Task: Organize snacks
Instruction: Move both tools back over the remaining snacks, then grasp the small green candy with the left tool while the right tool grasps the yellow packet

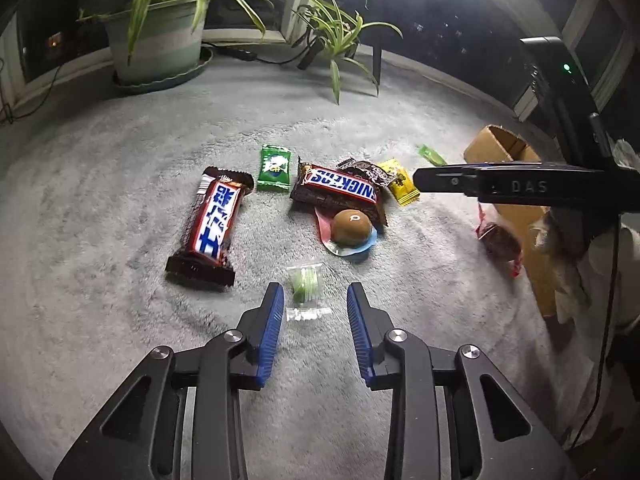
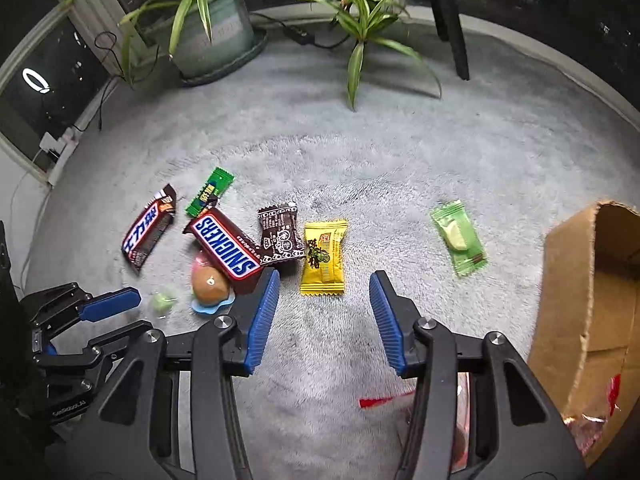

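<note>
The left gripper (image 1: 315, 300) and the right gripper (image 2: 324, 292) both point steeply down, jaws apart with seemingly nothing pressed between the blue pads.

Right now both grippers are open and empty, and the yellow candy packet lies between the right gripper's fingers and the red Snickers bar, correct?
Not quite: the Snickers bar is brown, not red, as the right wrist view shows. The rest holds: left gripper and right gripper are open and empty, with the yellow candy packet lying there.

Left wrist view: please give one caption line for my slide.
Open left gripper above a clear-wrapped green candy on grey carpet, other snacks and a cardboard box beyond.
</note>
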`<action>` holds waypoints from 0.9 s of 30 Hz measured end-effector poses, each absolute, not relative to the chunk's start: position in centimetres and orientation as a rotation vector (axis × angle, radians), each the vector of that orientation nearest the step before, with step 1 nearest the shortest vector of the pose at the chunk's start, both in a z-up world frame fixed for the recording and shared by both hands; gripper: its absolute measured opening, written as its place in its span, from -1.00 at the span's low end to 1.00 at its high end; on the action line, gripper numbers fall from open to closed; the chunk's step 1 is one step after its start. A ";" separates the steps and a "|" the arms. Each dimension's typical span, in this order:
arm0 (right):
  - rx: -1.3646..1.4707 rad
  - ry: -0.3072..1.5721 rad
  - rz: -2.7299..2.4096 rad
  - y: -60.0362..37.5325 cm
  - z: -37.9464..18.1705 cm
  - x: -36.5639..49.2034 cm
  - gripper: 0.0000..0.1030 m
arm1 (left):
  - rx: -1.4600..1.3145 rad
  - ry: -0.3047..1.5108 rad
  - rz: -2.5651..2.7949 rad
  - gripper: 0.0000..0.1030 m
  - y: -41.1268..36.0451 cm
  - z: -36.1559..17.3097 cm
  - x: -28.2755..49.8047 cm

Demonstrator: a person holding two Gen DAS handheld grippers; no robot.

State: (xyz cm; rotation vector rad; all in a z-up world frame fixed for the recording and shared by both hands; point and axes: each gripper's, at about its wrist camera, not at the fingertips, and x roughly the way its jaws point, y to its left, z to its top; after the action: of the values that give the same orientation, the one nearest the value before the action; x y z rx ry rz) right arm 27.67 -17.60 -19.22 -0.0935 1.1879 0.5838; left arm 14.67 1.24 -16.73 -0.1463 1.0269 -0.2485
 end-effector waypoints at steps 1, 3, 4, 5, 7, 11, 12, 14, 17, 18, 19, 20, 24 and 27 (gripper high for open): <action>-0.101 1.189 0.586 -17.4 -19.4 27.8 -0.06 | -0.140 1.030 -0.247 -0.40 1.2 -16.9 14.9; -0.114 1.189 0.592 -17.0 -19.5 28.0 -0.07 | -0.125 1.038 -0.242 -0.40 1.0 -17.2 15.2; -0.123 1.190 0.592 -16.9 -19.6 28.1 -0.07 | -0.122 1.041 -0.242 -0.40 1.0 -17.3 15.4; -0.131 1.191 0.593 -16.7 -19.8 28.2 -0.07 | -0.119 1.043 -0.242 -0.41 0.9 -17.4 15.5; -0.144 1.196 0.593 -16.5 -20.1 28.5 -0.07 | -0.109 1.048 -0.236 -0.51 0.8 -17.6 15.7; -0.154 1.204 0.602 -16.0 -20.4 28.7 -0.07 | -0.098 1.052 -0.227 -0.54 0.7 -18.0 16.0; -0.166 1.204 0.604 -15.8 -20.5 28.8 -0.07 | -0.095 1.051 -0.227 -0.55 0.7 -18.0 16.0; -0.200 1.204 0.599 -15.3 -20.8 28.8 -0.07 | -0.093 1.047 -0.226 -0.57 0.8 -18.0 15.9; -0.240 1.184 0.593 -14.7 -20.8 28.9 -0.15 | -0.090 1.043 -0.224 -0.59 0.8 -18.1 16.0; -0.249 1.180 0.589 -14.6 -20.8 28.9 -0.25 | -0.091 1.041 -0.224 -0.59 0.9 -18.1 16.0; -0.256 1.176 0.587 -14.6 -20.8 29.0 -0.32 | -0.091 1.039 -0.225 -0.59 0.9 -18.1 16.0; -0.264 1.174 0.582 -14.7 -20.8 29.1 -0.44 | -0.090 1.038 -0.225 -0.60 0.9 -18.1 16.0; -0.251 1.183 0.587 -15.4 -20.8 29.3 -0.53 | -0.092 1.034 -0.224 -0.62 1.0 -18.1 15.9; -0.258 1.181 0.584 -15.6 -20.8 29.1 -0.54 | -0.091 1.034 -0.221 -0.66 1.1 -18.1 15.8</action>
State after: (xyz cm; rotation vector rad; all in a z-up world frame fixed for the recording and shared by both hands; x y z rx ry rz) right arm 29.10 -15.60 -20.85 -0.2581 1.1807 0.5843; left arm 15.75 1.13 -18.07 -0.0906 1.0336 -0.2214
